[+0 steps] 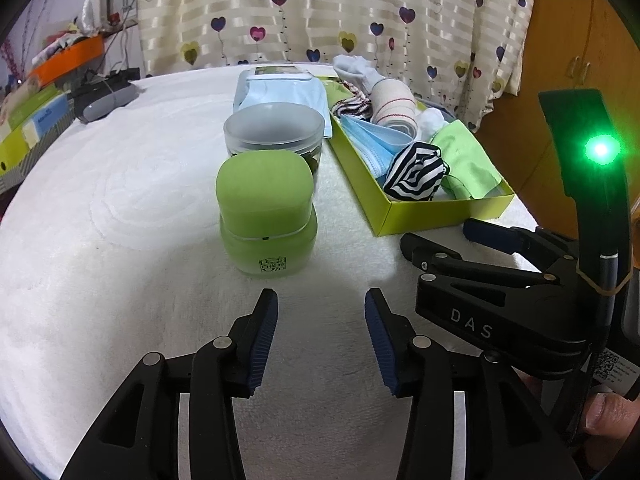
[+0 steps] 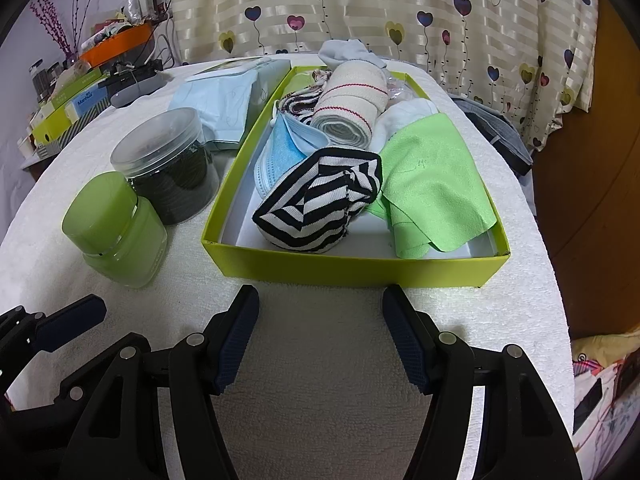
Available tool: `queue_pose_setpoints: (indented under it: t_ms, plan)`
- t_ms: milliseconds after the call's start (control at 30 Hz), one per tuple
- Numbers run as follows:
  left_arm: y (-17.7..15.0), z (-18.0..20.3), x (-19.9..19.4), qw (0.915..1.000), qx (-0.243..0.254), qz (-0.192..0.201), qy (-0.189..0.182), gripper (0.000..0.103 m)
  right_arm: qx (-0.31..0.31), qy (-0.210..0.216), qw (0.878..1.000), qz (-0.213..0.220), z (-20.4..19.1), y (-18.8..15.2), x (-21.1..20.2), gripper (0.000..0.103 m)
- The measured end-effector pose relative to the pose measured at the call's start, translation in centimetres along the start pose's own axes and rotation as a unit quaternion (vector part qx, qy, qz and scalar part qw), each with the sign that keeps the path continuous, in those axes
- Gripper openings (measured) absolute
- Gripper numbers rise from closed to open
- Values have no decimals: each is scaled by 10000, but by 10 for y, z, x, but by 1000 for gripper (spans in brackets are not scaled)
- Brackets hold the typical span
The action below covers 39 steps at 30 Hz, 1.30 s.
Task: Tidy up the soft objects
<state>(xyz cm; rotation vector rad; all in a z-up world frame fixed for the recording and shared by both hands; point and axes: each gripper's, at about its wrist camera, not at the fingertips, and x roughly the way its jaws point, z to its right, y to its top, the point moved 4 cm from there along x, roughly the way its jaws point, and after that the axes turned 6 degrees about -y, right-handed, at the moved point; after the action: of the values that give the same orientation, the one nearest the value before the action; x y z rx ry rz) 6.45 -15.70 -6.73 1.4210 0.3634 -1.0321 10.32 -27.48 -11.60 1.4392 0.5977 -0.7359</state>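
Observation:
A lime-green cardboard box (image 2: 352, 270) on the white towel-covered table holds soft items: a black-and-white striped cloth (image 2: 320, 204), a green cloth (image 2: 432, 184), blue face masks (image 2: 280, 148), a rolled cream towel (image 2: 352, 108) and white socks (image 2: 352, 52). The box also shows in the left wrist view (image 1: 440, 210). My right gripper (image 2: 320, 336) is open and empty just in front of the box. My left gripper (image 1: 320, 338) is open and empty in front of a green jar (image 1: 266, 216). The right gripper also shows in the left wrist view (image 1: 460, 240).
A clear lidded jar (image 2: 168, 164) with dark contents stands behind the green jar (image 2: 116, 228). A pale blue wipes pack (image 2: 224, 96) lies left of the box. Boxes and an orange tray (image 2: 116, 46) crowd the far left. A wooden cabinet (image 1: 580, 60) stands right.

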Motion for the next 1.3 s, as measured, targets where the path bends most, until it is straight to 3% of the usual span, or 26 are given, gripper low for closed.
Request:
queue_pose_setpoints:
  t_ms: [1300]
  plan:
    - [3,3,-1,9998,13,40,-171,44,-5,0,10000,-4,0,0,-1,65]
